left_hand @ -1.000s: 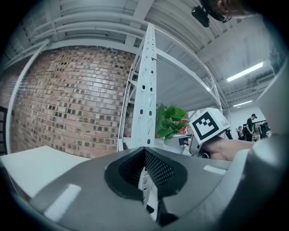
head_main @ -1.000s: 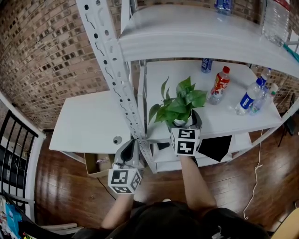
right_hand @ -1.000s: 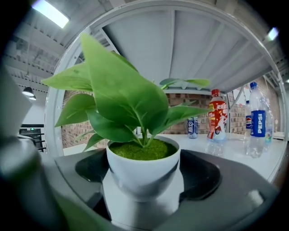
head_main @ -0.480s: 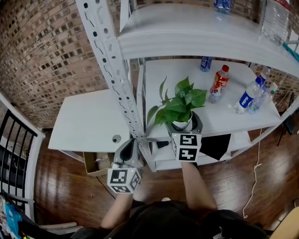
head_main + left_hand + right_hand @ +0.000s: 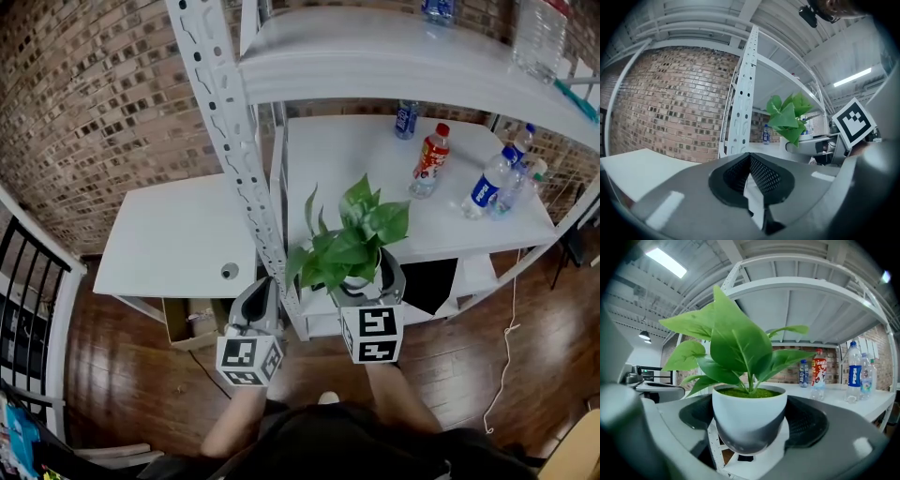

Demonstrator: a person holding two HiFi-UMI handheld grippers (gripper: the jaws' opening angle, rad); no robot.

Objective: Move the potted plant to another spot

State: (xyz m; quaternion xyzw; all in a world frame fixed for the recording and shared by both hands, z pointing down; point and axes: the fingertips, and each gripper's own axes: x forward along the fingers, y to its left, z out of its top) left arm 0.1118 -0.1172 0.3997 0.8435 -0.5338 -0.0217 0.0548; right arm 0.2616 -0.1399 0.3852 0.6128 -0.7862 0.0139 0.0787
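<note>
The potted plant [image 5: 352,234] has broad green leaves and a round white pot [image 5: 749,411]. My right gripper [image 5: 362,274] is shut on the pot, one jaw on each side, and holds it upright in the air at the front edge of the white middle shelf [image 5: 375,173]. In the right gripper view the pot fills the space between the jaws of the right gripper [image 5: 750,427]. My left gripper [image 5: 256,302] hangs shut and empty beside the shelf's perforated post [image 5: 234,141]. In its own view the left gripper [image 5: 752,176] faces the post, with the plant [image 5: 790,117] off to the right.
A red-labelled bottle [image 5: 427,161], a small blue bottle [image 5: 405,119] and blue-labelled water bottles [image 5: 487,183] stand at the back right of the shelf. A white desk [image 5: 169,234] lies left of the post, with a cardboard box [image 5: 192,328] beneath it. The top shelf [image 5: 394,56] overhangs.
My right gripper has drawn the plant back from over the shelf toward the person, to the shelf's front edge. The left gripper has stayed put.
</note>
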